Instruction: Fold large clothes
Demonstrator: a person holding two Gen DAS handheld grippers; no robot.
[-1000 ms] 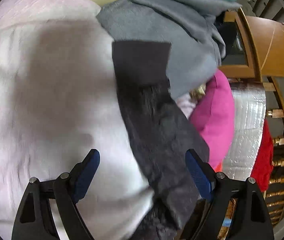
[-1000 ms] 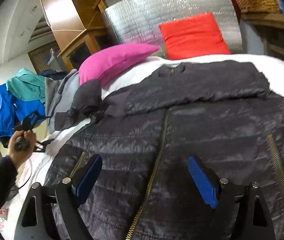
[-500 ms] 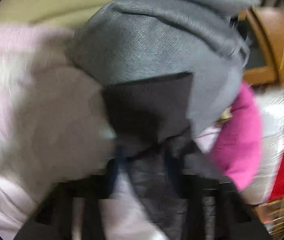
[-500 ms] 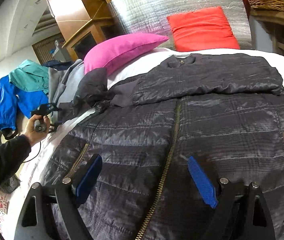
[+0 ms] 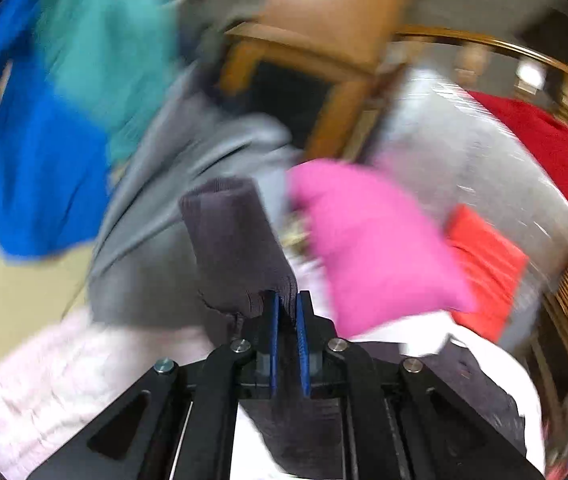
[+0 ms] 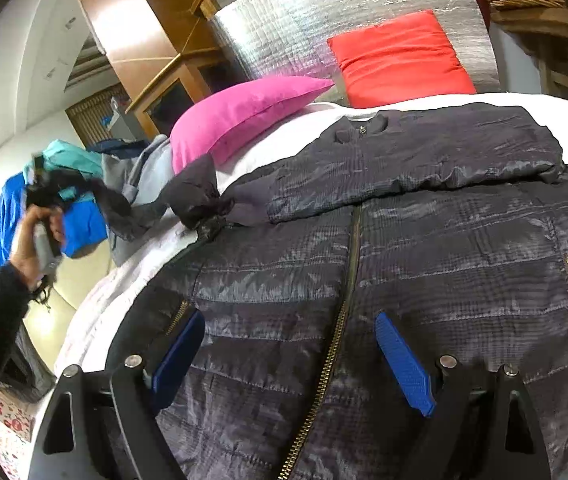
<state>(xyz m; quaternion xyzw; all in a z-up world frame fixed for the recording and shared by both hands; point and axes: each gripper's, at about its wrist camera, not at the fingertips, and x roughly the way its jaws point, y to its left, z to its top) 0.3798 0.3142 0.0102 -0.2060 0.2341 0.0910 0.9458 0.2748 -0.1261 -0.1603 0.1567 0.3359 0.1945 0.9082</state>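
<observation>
A dark quilted puffer jacket (image 6: 443,240) lies front up on the white bed (image 6: 124,276), its brass zipper (image 6: 347,280) running down the middle. One sleeve (image 6: 423,160) lies folded across the chest. My left gripper (image 5: 287,300) is shut on the other sleeve's ribbed grey cuff (image 5: 236,248), which stands up past the blue pads. In the right wrist view a person's hand (image 6: 38,232) holds that gripper up at the bed's left side, with the sleeve (image 6: 116,208) hanging blurred from it. My right gripper (image 6: 287,344) hovers open over the jacket's lower front, astride the zipper.
A pink pillow (image 6: 244,108) and a red pillow (image 6: 399,56) lean at the head of the bed against a silver quilted panel (image 6: 323,12). Blue, teal and grey clothes (image 5: 44,168) are piled left of the bed. A wooden cabinet (image 6: 156,92) stands behind them.
My left gripper closed on the sleeve cuff, then rose and rolled, lifting the sleeve off the bed. The right gripper stayed open and in place over the jacket.
</observation>
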